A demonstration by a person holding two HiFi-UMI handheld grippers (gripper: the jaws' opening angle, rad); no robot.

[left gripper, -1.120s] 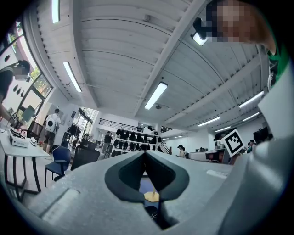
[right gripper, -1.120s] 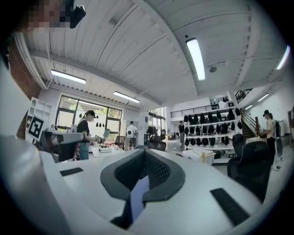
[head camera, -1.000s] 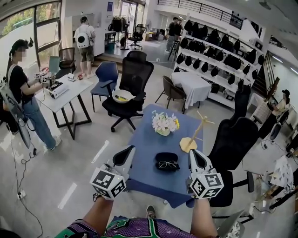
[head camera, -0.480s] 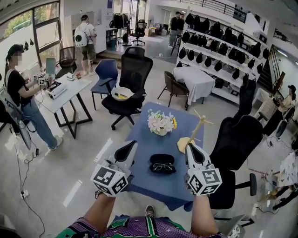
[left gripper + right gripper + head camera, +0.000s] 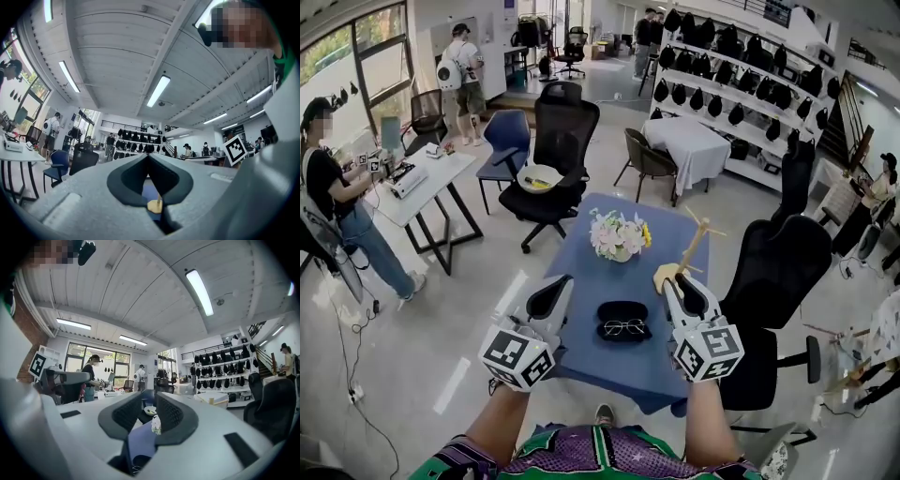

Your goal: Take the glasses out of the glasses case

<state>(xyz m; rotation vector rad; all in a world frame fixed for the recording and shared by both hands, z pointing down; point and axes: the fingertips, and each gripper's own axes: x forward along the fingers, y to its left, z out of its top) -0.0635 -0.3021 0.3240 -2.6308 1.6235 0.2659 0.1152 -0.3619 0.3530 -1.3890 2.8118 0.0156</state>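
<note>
On the blue table (image 5: 577, 314), the glasses (image 5: 624, 327) are seen lying in the open black glasses case (image 5: 623, 310). Both forearms are stretched forward, and the case is flanked by the grippers. The left gripper (image 5: 560, 282) is held with its jaws pressed together and empty. The right gripper (image 5: 668, 280) is held with its jaws slightly parted and empty.

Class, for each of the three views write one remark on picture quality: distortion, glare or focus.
Head view: the wide lens bows the shelves and room edges; light is even, and the glasses case is crisp. Left gripper view: black vignette at the corners, ceiling lamp burnt white, left claw soft near the lens. Right gripper view: ceiling lines curve, strip lamp glares, right claw soft.
</note>
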